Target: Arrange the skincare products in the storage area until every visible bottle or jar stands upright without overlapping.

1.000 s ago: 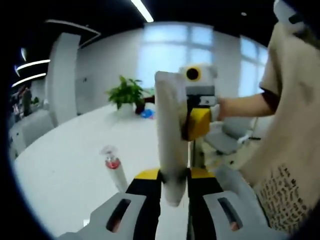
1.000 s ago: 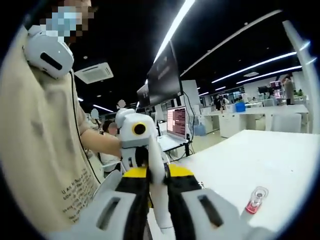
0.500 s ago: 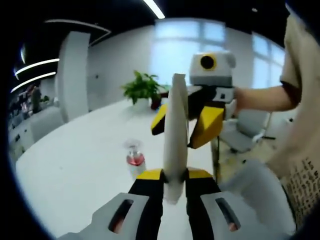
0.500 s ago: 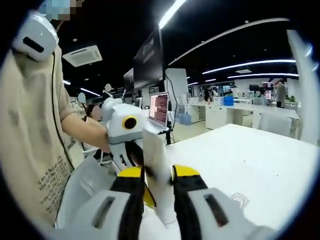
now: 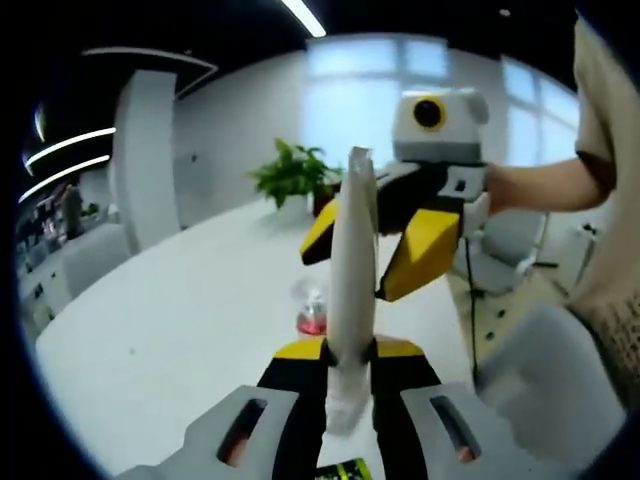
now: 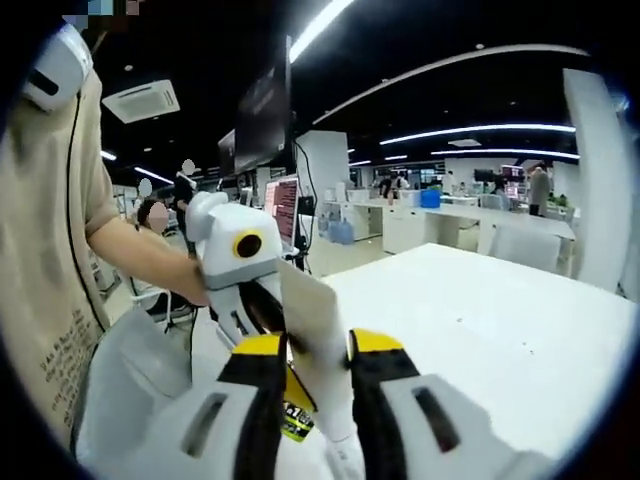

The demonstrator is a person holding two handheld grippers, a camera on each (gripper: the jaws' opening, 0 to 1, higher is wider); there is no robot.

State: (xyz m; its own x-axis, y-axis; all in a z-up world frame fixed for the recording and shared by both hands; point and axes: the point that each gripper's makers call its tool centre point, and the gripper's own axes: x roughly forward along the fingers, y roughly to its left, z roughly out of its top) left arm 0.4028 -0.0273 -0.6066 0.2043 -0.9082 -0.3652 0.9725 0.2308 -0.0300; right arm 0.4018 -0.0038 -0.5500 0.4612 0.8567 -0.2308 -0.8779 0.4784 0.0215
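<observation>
On the white worktop (image 5: pixel 170 320) stands one small clear bottle (image 5: pixel 312 312) with red liquid at its base, upright, just behind the tube and partly hidden by it. Rigid and probably light and slick, it is best pinched at mid-body.

One flat white tube (image 5: pixel 350 290) is held in the air between the two tongs, well above the worktop. It looks soft and squeezable, light and smooth; a firm pinch would dent it, so the stiffer crimped end or the shoulder by the cap seems the safer hold.

The left tongs (image 5: pixel 350 352) are clenched on one end of the tube. In the right gripper view the right tongs (image 6: pixel 316 350) grip the tube (image 6: pixel 318 330) too.

Count: one tube, one bottle, two tongs.
</observation>
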